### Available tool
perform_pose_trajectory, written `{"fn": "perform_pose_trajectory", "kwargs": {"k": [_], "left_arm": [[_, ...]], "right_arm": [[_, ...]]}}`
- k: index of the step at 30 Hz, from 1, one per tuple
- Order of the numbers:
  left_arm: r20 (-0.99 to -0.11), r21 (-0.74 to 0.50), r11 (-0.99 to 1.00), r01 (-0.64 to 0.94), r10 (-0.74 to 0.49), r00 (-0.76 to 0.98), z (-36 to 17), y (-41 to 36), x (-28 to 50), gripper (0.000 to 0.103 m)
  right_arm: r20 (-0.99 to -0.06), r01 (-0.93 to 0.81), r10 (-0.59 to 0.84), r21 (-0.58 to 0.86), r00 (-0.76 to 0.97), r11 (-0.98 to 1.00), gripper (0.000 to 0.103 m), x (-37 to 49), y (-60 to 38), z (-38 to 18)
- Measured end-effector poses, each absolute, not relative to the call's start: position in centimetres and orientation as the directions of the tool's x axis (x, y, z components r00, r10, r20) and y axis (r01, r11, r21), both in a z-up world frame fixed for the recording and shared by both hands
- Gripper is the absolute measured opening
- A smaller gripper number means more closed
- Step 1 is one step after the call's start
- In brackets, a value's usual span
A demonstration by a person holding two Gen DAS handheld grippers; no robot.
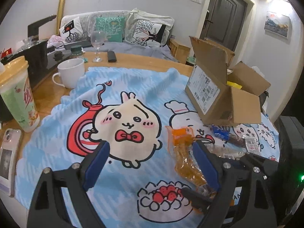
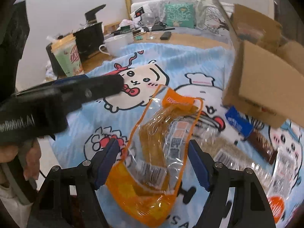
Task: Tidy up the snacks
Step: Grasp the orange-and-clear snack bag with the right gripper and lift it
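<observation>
An orange-edged clear snack packet lies on the blue cartoon cloth. My right gripper is open, its jaws standing on either side of the packet's near half. In the left wrist view the same packet lies by the right finger of my open, empty left gripper. A blue-ended dark snack bar and clear wrapped snacks lie to the right, in front of an open cardboard box. The left gripper's body shows at the left of the right wrist view.
A white mug, a tall green drink cup, a phone, a wine glass and a black kettle stand around the cloth's left and far sides. A sofa with cushions is behind the table.
</observation>
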State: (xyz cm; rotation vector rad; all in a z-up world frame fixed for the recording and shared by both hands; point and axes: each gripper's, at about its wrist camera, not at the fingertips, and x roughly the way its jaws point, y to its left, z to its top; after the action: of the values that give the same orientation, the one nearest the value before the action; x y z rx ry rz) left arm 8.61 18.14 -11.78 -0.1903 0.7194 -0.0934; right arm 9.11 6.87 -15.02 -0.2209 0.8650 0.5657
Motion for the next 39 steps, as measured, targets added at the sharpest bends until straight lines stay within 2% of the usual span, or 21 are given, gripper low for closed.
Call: {"fn": "perform_pose_trajectory", "kwargs": {"k": [6, 9, 14, 18, 25, 28, 32, 39], "left_arm": [[-0.654, -0.238, 0.971, 0.004, -0.163, 0.738, -12.2, 18.9, 8.8, 0.087], [-0.661, -0.243, 0.970, -0.001, -0.165, 0.732, -12.4, 19.0, 8.8, 0.087], [-0.674, -0.288, 0.957, 0.026, -0.221, 0.705, -12.9, 18.8, 9.0, 0.087], [-0.685, -0.275, 0.960, 0.043, -0.227, 0.692, -13.1, 18.1, 9.2, 0.087], [-0.673, -0.311, 0.947, 0.076, -0.276, 0.686, -13.1, 17.7, 9.2, 0.087], [-0.671, -0.318, 0.945, 0.074, -0.279, 0.687, -13.1, 17.8, 9.3, 0.087], [-0.689, -0.298, 0.953, 0.051, -0.252, 0.679, -13.4, 17.9, 9.4, 0.087], [-0.698, -0.311, 0.949, 0.058, -0.269, 0.663, -13.8, 17.8, 9.4, 0.087]], "right_arm": [[-0.772, -0.597, 0.382, 0.005, 0.508, 0.802, 0.069, 9.0, 7.0, -15.4], [-0.774, -0.606, 0.380, -0.007, 0.507, 0.796, 0.063, 8.8, 6.2, -15.4], [-0.779, -0.650, 0.373, -0.057, 0.504, 0.758, 0.059, 8.4, 5.7, -15.3], [-0.765, -0.665, 0.401, -0.048, 0.505, 0.745, 0.044, 8.3, 5.3, -14.4], [-0.724, -0.671, 0.465, 0.004, 0.509, 0.741, 0.042, 7.8, 4.4, -12.6], [-0.696, -0.678, 0.493, 0.011, 0.522, 0.735, 0.042, 7.4, 4.5, -11.6], [-0.750, -0.683, 0.434, -0.032, 0.499, 0.730, 0.043, 7.8, 5.3, -13.2], [-0.765, -0.664, 0.473, 0.080, 0.437, 0.744, 0.056, 8.6, 3.9, -14.2]]}}
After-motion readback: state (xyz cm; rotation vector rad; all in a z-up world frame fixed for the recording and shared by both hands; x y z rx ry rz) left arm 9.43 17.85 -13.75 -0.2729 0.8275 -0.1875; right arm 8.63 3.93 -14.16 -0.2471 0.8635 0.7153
